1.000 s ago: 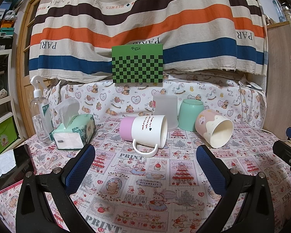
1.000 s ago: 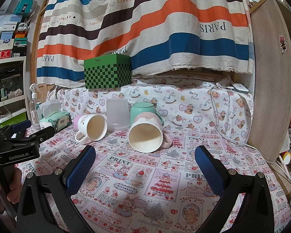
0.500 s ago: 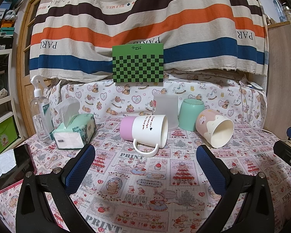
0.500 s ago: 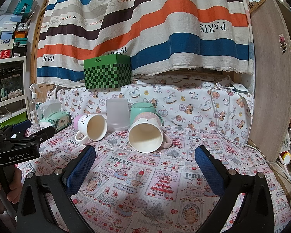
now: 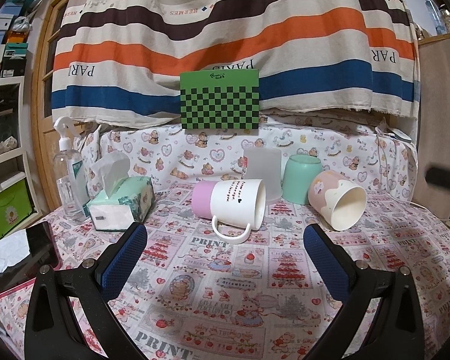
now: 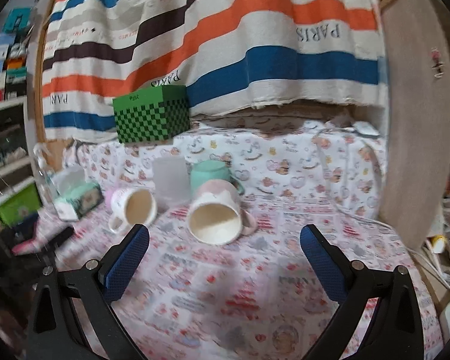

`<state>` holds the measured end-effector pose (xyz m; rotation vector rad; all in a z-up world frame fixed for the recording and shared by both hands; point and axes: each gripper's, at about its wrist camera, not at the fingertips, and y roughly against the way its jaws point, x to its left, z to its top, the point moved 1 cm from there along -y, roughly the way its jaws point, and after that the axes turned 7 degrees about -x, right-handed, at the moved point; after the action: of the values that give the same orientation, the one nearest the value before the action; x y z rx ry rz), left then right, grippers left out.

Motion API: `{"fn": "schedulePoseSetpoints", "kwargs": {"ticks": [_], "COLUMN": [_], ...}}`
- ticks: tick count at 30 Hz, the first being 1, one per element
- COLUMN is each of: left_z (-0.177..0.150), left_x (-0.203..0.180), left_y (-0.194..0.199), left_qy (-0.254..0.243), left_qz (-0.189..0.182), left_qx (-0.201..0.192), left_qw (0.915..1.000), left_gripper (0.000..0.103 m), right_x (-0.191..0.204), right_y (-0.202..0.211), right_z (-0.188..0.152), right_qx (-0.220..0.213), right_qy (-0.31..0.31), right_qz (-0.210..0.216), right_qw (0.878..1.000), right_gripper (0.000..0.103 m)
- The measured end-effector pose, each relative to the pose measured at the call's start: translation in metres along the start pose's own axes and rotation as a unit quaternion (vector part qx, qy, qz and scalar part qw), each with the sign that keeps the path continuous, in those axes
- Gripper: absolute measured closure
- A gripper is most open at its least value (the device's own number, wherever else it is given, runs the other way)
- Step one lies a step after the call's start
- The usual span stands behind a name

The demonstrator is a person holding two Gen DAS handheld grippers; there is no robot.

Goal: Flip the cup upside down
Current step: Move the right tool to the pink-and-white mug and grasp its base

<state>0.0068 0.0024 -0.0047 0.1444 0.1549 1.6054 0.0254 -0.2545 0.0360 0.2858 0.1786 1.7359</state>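
Note:
A white mug with a pink base (image 5: 231, 202) lies on its side, handle toward me; it also shows in the right wrist view (image 6: 133, 208). A pink and cream cup (image 5: 337, 202) lies on its side to its right, mouth toward me in the right wrist view (image 6: 216, 213). A frosted cup (image 5: 262, 174) and a mint cup (image 5: 301, 181) stand upside down behind them. My left gripper (image 5: 225, 240) is open and empty, short of the white mug. My right gripper (image 6: 225, 240) is open and empty, just in front of the pink and cream cup.
A tissue box (image 5: 121, 204), a spray bottle (image 5: 67, 174) and a phone (image 5: 21, 258) are at the left. A green checkered box (image 5: 219, 102) stands on the ledge behind. A wooden panel (image 6: 417, 120) and a cable (image 6: 336, 186) are at the right.
My right gripper has moved quickly forward and tilted toward the pink and cream cup; its view is blurred. The left gripper has hardly moved. The cups lie as before.

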Motion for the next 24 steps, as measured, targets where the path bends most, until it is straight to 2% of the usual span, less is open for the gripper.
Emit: {"fn": "schedulePoseSetpoints", "kwargs": {"ticks": [6, 9, 14, 19, 22, 24], "left_z": [0.001, 0.001, 0.001, 0.001, 0.002, 0.002], "left_x": [0.004, 0.006, 0.008, 0.007, 0.005, 0.005], "left_y": [-0.002, -0.001, -0.001, -0.001, -0.003, -0.003], "left_qy": [0.007, 0.008, 0.007, 0.006, 0.006, 0.006], "left_qz": [0.029, 0.03, 0.028, 0.024, 0.023, 0.023], "left_qx": [0.001, 0.0, 0.001, 0.004, 0.006, 0.006], "left_qw": [0.9995, 0.9995, 0.9996, 0.9997, 0.9997, 0.9997], "left_gripper": [0.0, 0.0, 0.0, 0.0, 0.0, 0.0], "right_x": [0.002, -0.001, -0.006, -0.005, -0.001, 0.002], "right_y": [-0.071, -0.128, -0.201, -0.243, -0.257, -0.263], "right_z": [0.051, 0.058, 0.043, 0.018, 0.005, -0.003], "right_qx": [0.099, 0.179, 0.268, 0.321, 0.336, 0.343], "right_qy": [-0.001, -0.03, -0.048, -0.04, -0.027, -0.03], "right_qz": [0.004, 0.014, -0.006, -0.027, -0.043, -0.041], "right_qw": [0.995, 0.983, 0.962, 0.946, 0.941, 0.938], "right_gripper": [0.001, 0.001, 0.001, 0.001, 0.001, 0.013]}}
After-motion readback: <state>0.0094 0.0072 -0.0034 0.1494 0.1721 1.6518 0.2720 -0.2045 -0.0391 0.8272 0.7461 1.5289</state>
